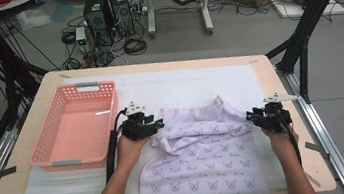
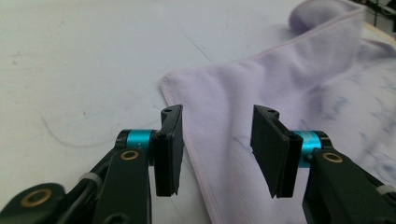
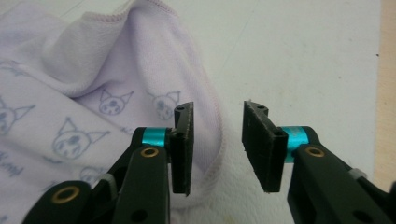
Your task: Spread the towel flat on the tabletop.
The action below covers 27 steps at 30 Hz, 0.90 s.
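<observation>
A pale lilac towel (image 1: 203,158), printed with small cat-like faces, was spread on the white sheet (image 1: 193,81) covering the wooden tabletop (image 1: 290,127), its near edge hanging over the front. Its far portion was rumpled and folded back. The left hand-held gripper (image 1: 156,126) was seen at the towel's left far corner, jaws spread apart above the hem with cloth lying between them but not pinched. The right hand-held gripper (image 1: 251,115) was seen at the towel's right edge, jaws likewise spread, the hem lying beneath the left jaw and nothing clamped. A pink plastic basket (image 1: 45,144) was placed to the left, just beside the left hand-held gripper.
</observation>
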Available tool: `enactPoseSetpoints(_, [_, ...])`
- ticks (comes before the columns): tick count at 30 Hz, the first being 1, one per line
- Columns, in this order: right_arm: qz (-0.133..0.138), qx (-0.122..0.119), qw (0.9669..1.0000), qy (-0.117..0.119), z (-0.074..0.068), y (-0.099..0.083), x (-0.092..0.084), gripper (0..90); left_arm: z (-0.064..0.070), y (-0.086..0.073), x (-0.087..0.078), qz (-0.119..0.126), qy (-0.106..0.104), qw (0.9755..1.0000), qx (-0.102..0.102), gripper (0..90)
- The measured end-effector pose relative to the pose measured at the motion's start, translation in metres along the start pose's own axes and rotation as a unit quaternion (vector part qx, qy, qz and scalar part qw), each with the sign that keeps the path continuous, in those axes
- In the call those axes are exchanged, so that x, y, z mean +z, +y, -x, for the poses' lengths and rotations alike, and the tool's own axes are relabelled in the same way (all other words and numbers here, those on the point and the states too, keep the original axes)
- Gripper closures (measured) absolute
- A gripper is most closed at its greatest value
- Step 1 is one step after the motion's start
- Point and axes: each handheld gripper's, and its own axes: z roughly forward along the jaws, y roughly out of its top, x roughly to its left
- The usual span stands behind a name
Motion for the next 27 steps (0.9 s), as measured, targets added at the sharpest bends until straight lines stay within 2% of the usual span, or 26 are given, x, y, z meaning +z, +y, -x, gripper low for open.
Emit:
enactPoseSetpoints(3, [-0.016,-0.005,0.9999,0.002,0.001,0.002,0.014,59.3,-0.002,0.0,0.018,-0.028,0.006,0.9995,-0.01,54.0])
enactPoseSetpoints(5, [-0.027,-0.001,0.9996,0.004,0.001,0.0,0.022,63.1,0.001,-0.002,0.026,-0.041,0.013,0.999,-0.008,54.3])
enactPoseSetpoints(7, [-0.042,-0.002,0.9991,0.012,0.0,-0.002,0.029,70.2,0.007,-0.002,0.026,-0.044,0.039,0.9982,0.013,57.4])
enactPoseSetpoints(8, [-0.045,-0.001,0.9989,0.014,-0.001,-0.003,0.031,74.6,0.009,-0.002,0.026,-0.048,0.05,0.9971,0.031,64.5])
enactPoseSetpoints(9, [-0.044,0.002,0.9989,0.017,-0.001,-0.003,0.03,83.4,0.009,-0.002,0.024,-0.053,0.05,0.9964,0.043,79.7])
enactPoseSetpoints(10, [-0.044,0.0,0.9989,0.015,-0.002,-0.002,0.028,84.6,0.009,-0.001,0.023,-0.058,0.054,0.9963,0.034,87.1])
enactPoseSetpoints(12, [-0.053,-0.012,0.9985,0.004,-0.002,-0.003,0.024,85.4,0.008,-0.001,0.016,-0.063,0.075,0.9946,0.033,87.7])
enactPoseSetpoints(14, [-0.057,-0.014,0.9982,-0.009,-0.001,-0.006,0.016,85.6,0.002,-0.004,0.007,-0.046,0.08,0.9956,0.014,87.8])
enactPoseSetpoints(15, [-0.057,-0.015,0.9982,-0.009,0.0,-0.008,0.011,85.7,-0.001,-0.006,0.001,-0.047,0.082,0.9955,0.009,87.7])
enactPoseSetpoints(16, [-0.058,-0.018,0.9981,-0.011,0.002,-0.012,0.006,85.7,-0.003,-0.008,-0.002,-0.046,0.082,0.9955,0.007,87.8])
enactPoseSetpoints(19, [-0.061,-0.005,0.9981,0.008,0.005,-0.021,-0.002,85.7,-0.003,-0.012,-0.009,-0.042,0.074,0.9963,0.014,87.5])
enactPoseSetpoints(20, [-0.06,-0.01,0.9981,0.011,0.005,-0.023,-0.006,85.6,-0.003,-0.012,-0.01,-0.041,0.074,0.9963,0.017,87.2])
enactPoseSetpoints(21, [-0.059,-0.014,0.9982,0.007,0.004,-0.024,-0.01,81.3,-0.003,-0.011,-0.01,-0.034,0.073,0.9966,0.015,86.4])
enactPoseSetpoints(22, [-0.048,-0.016,0.9987,0.006,0.005,-0.025,-0.012,77.6,-0.004,-0.01,-0.01,-0.022,0.069,0.9973,0.012,82.9])
enactPoseSetpoints(23, [-0.039,-0.01,0.9991,0.009,0.006,-0.025,-0.014,73.1,-0.005,-0.01,-0.009,-0.018,0.062,0.9979,0.006,74.1])
enactPoseSetpoints(25, [-0.021,0.001,0.9998,0.007,0.01,-0.022,-0.016,71.9,-0.007,-0.008,-0.005,-0.016,0.059,0.9981,-0.007,61.9])
enactPoseSetpoints(26, [-0.013,0.004,0.9999,0.005,0.012,-0.02,-0.015,70.5,-0.007,-0.007,-0.003,-0.016,0.055,0.9983,-0.011,57.3])
enactPoseSetpoints(27, [-0.009,0.005,0.9999,0.003,0.013,-0.017,-0.013,69.8,-0.008,-0.007,0.0,-0.019,0.047,0.9986,-0.014,56.6])
